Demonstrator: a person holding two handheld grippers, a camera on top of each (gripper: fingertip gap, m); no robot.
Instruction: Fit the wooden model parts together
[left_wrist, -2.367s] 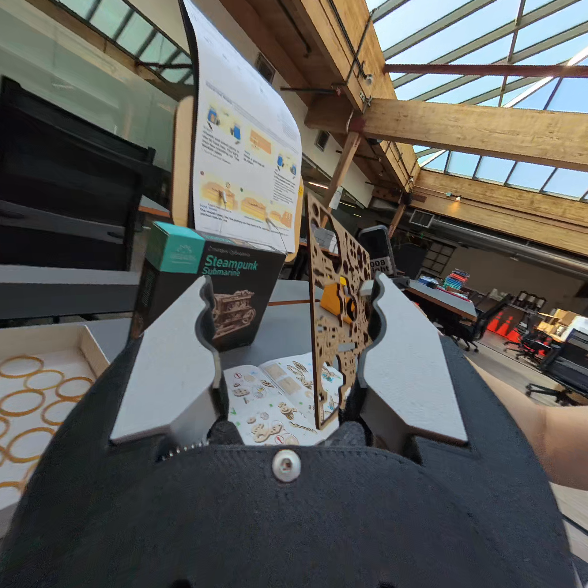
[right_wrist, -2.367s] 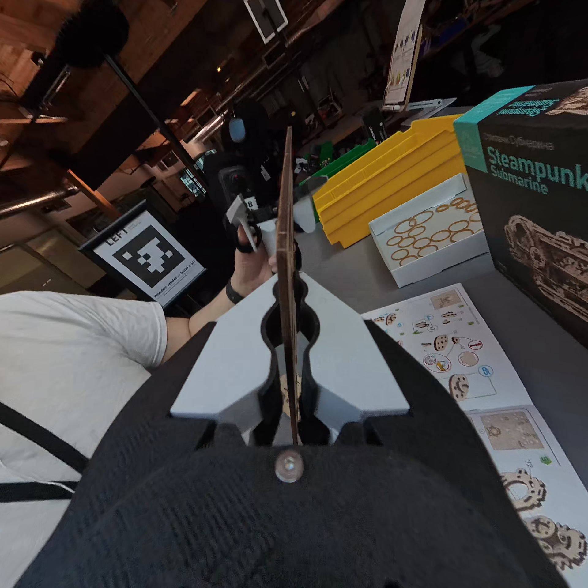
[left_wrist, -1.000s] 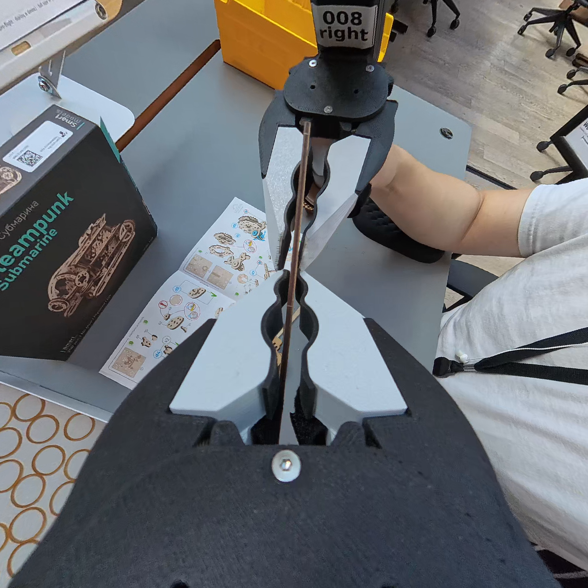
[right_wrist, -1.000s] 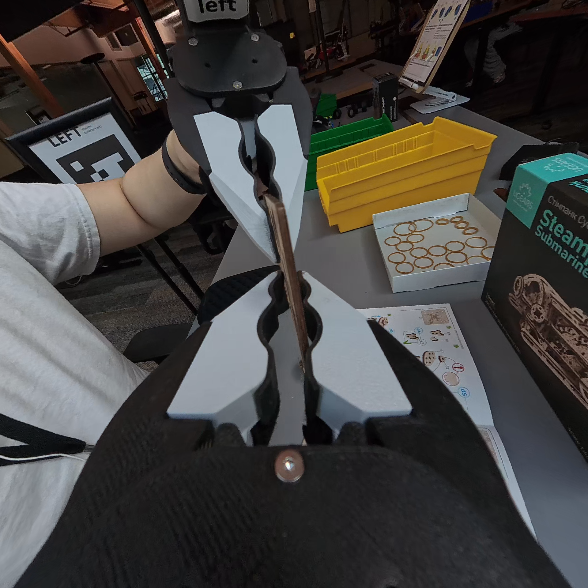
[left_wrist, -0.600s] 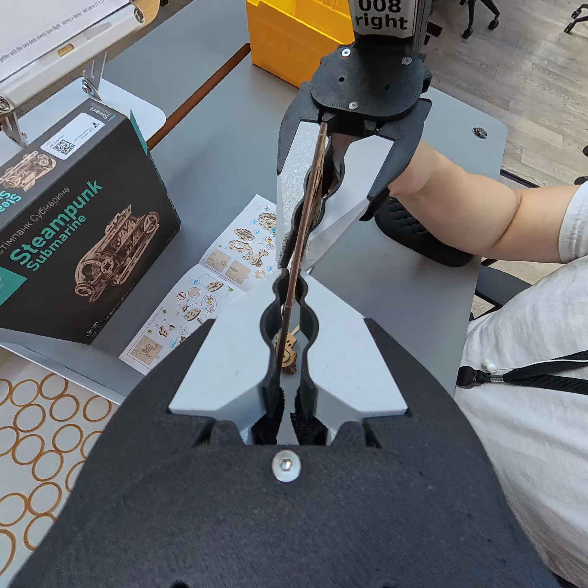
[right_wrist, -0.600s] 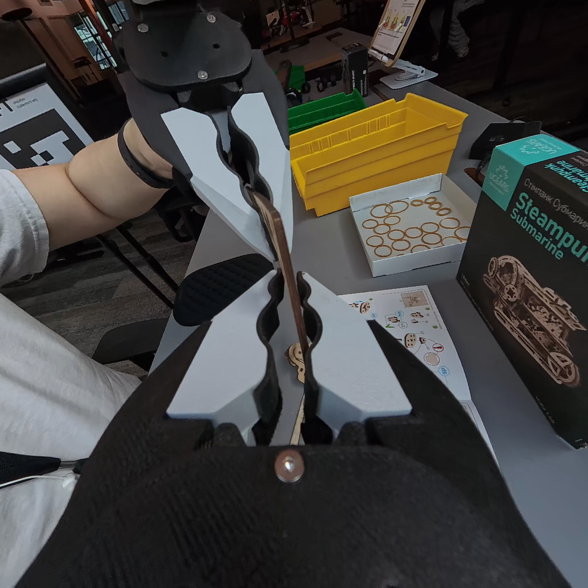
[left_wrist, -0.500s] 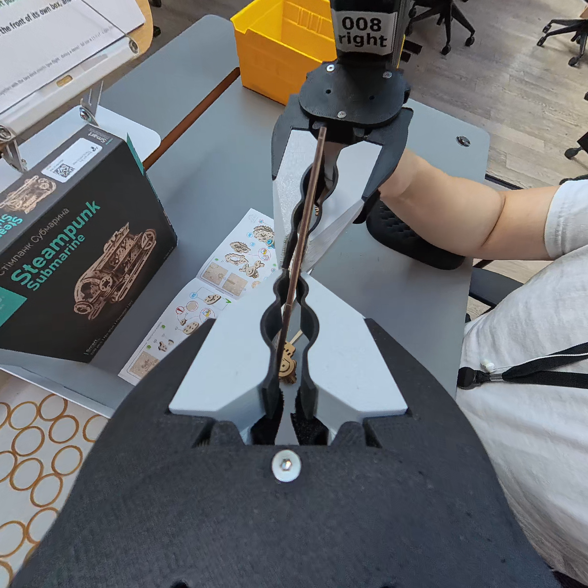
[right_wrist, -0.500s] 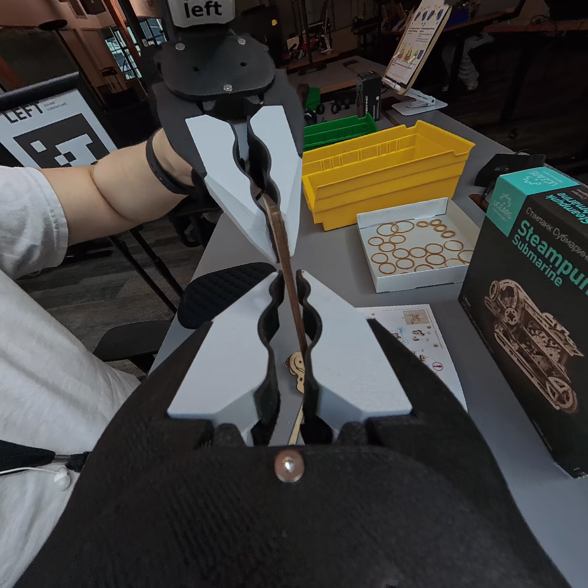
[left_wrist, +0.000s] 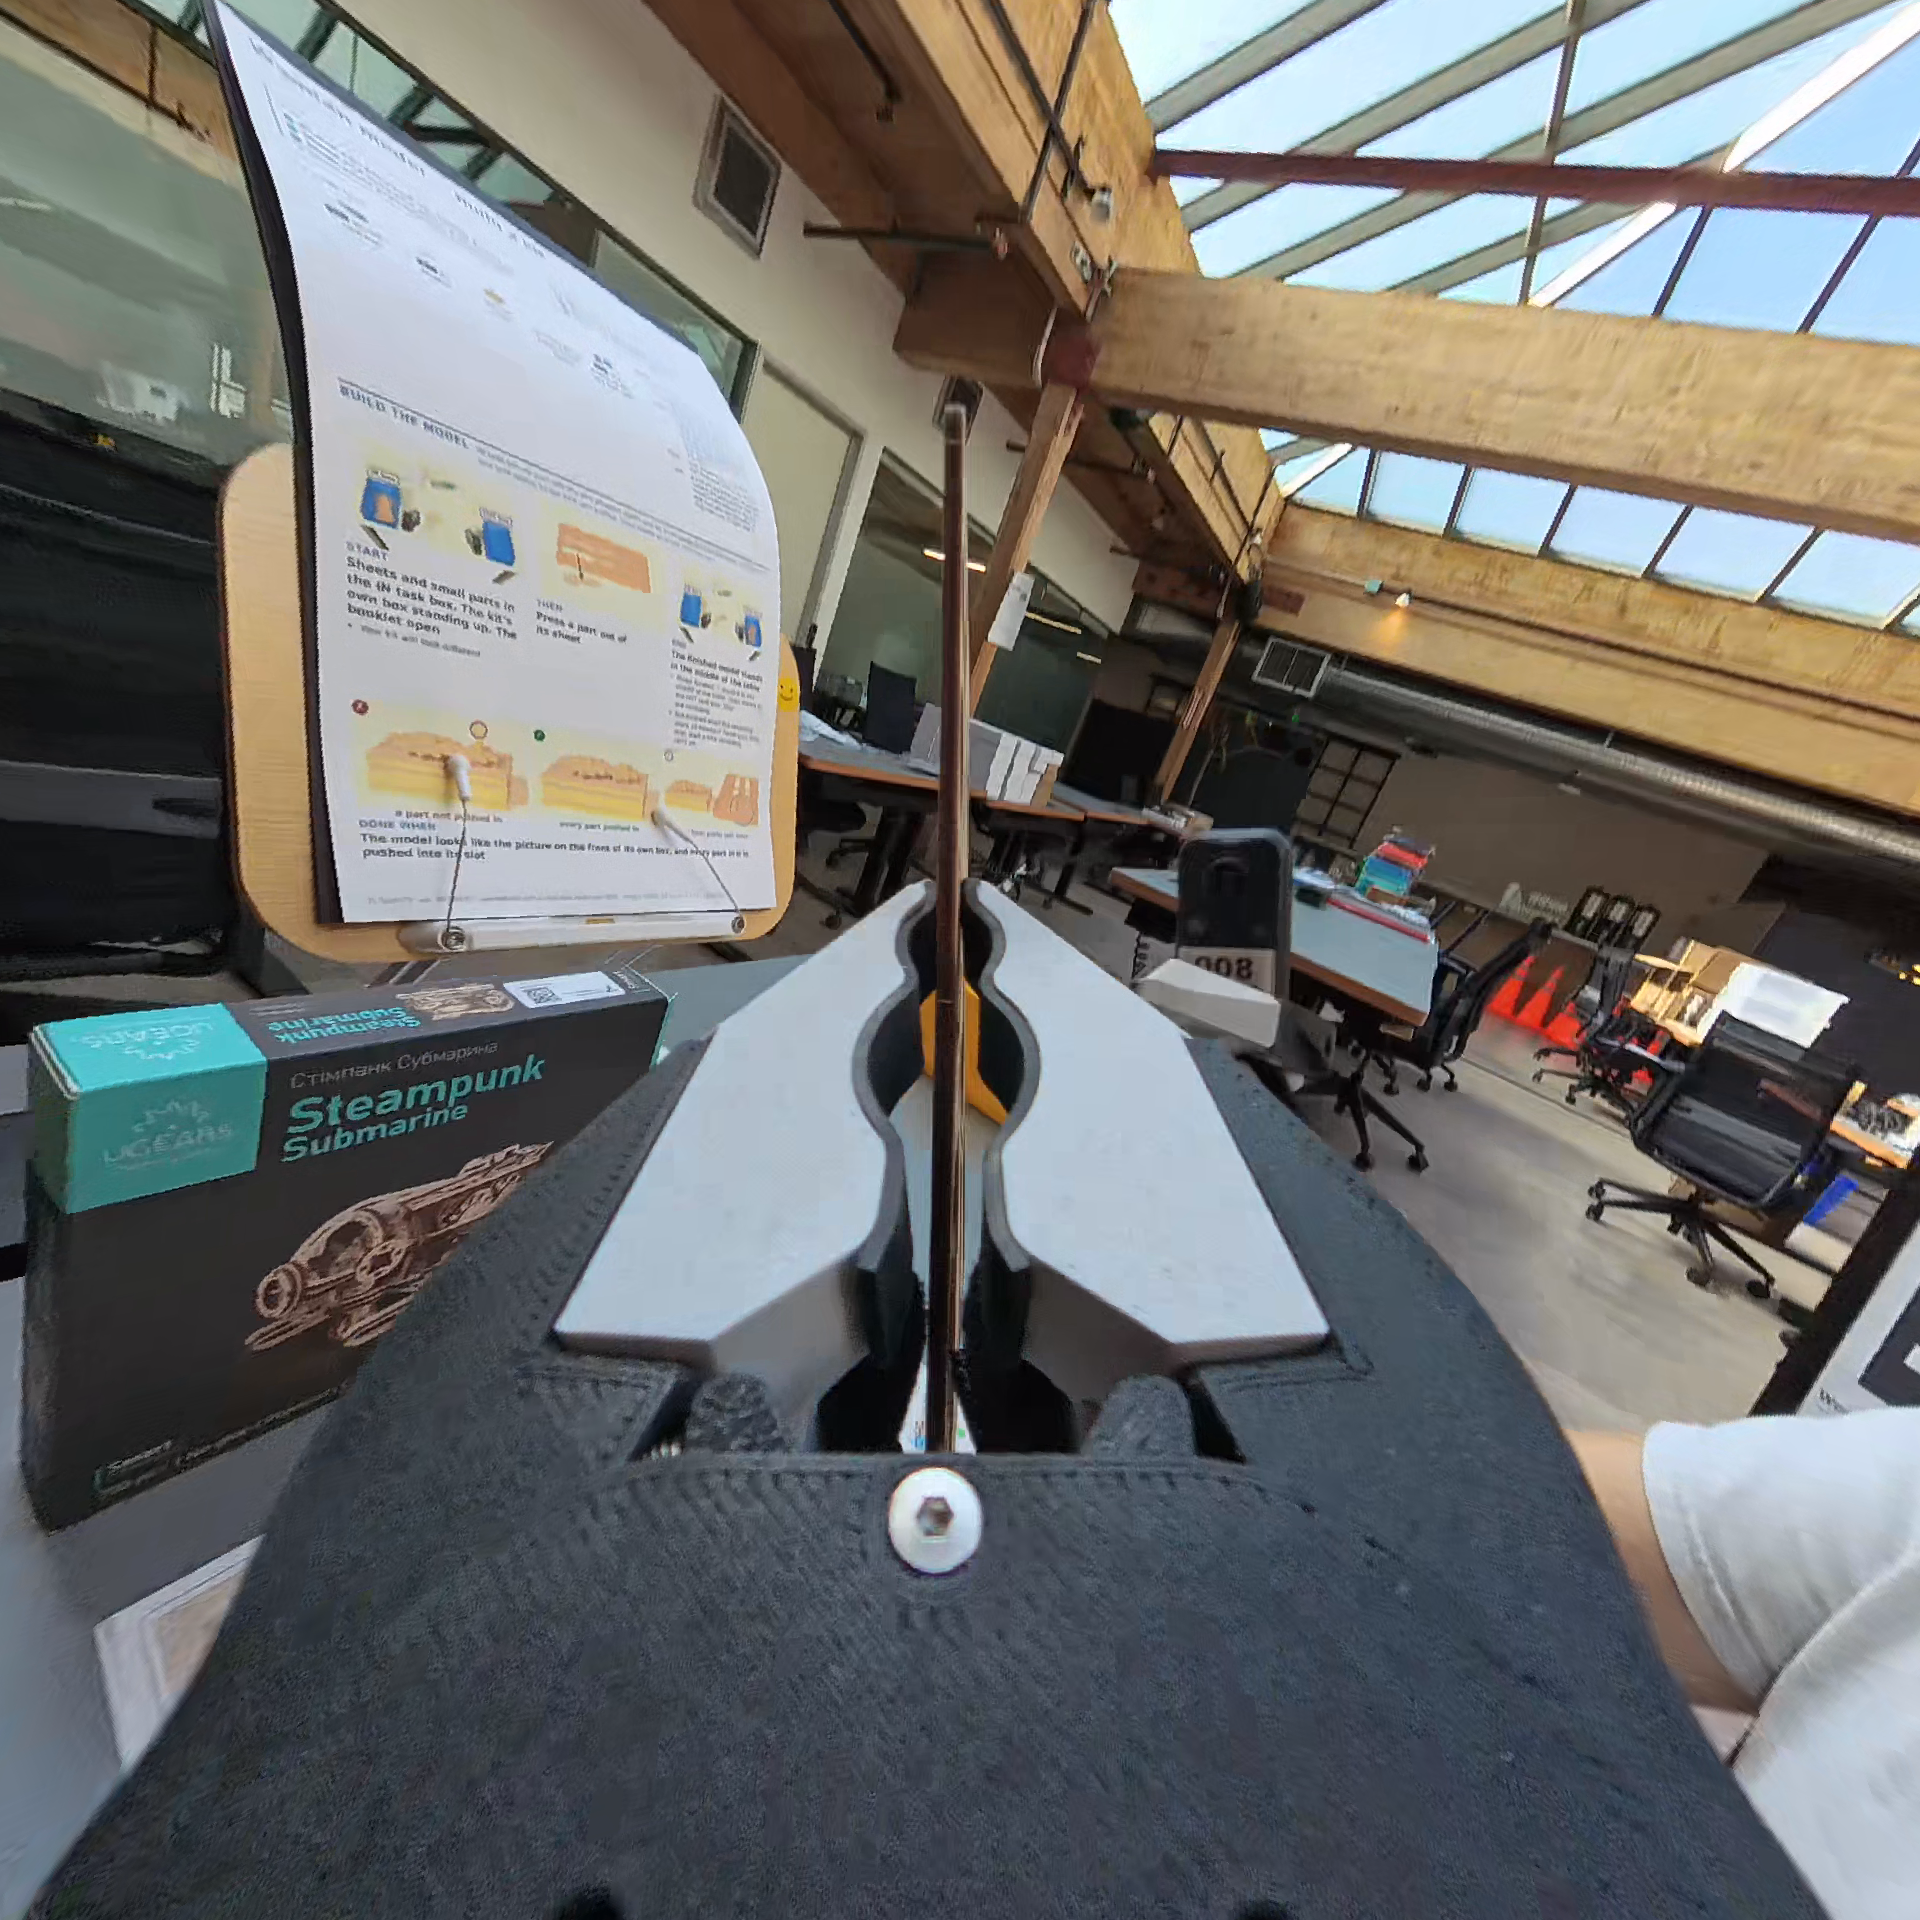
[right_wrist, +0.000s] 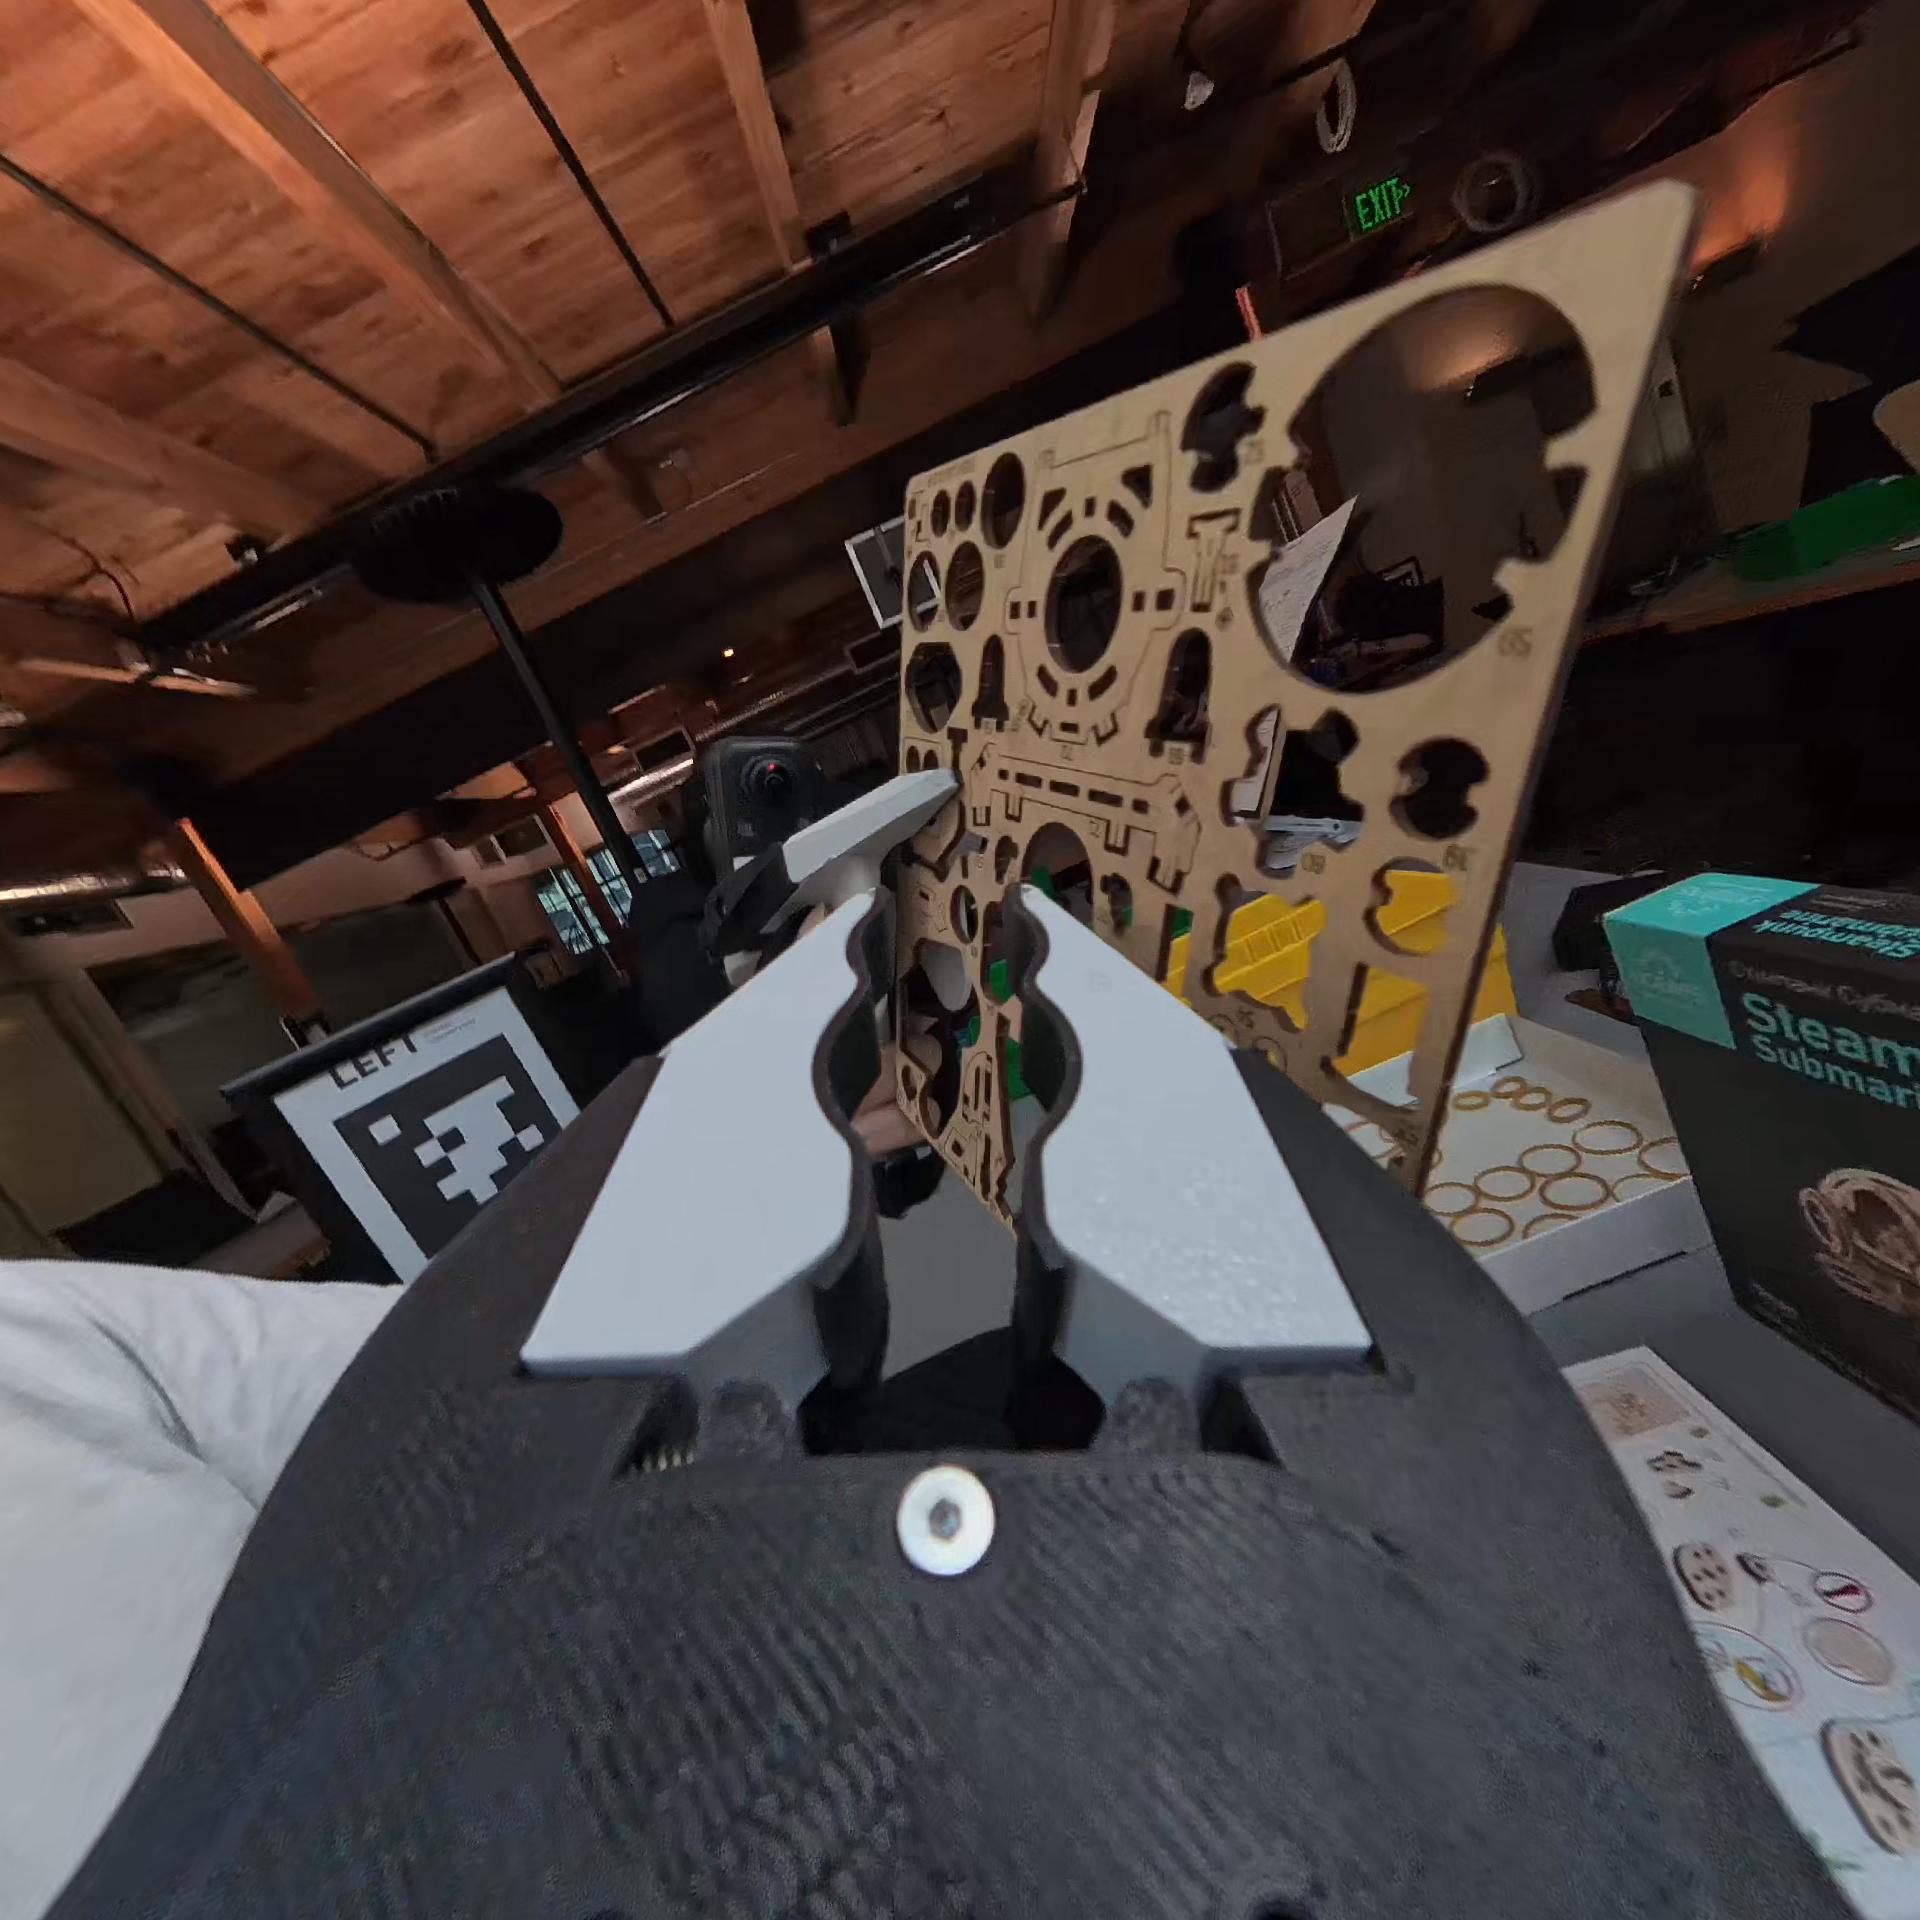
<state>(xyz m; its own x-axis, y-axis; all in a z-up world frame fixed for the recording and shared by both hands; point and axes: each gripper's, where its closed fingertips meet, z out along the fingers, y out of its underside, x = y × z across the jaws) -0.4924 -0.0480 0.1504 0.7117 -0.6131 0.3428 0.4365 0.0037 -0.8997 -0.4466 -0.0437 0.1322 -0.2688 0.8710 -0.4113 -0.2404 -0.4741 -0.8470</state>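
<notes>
A thin wooden parts sheet with many cut-out holes stands upright above the grey table. My left gripper is shut on it; the sheet shows edge-on between the fingers. In the right wrist view one left finger presses the sheet's left edge. My right gripper is open, its jaws a little apart, and the sheet's lower left corner stands in the gap. It also shows beyond the sheet in the left wrist view.
A dark kit box stands on the table. An open booklet lies in front of it. A white tray of rings and a yellow bin sit behind the sheet. An instruction stand rises at the back. The left gripper's tips are roughly 6 cm from the right gripper's.
Both grippers were shut on the sheet, tips facing, held low. Now the right gripper has opened, and the left has tilted up with the sheet upright.
</notes>
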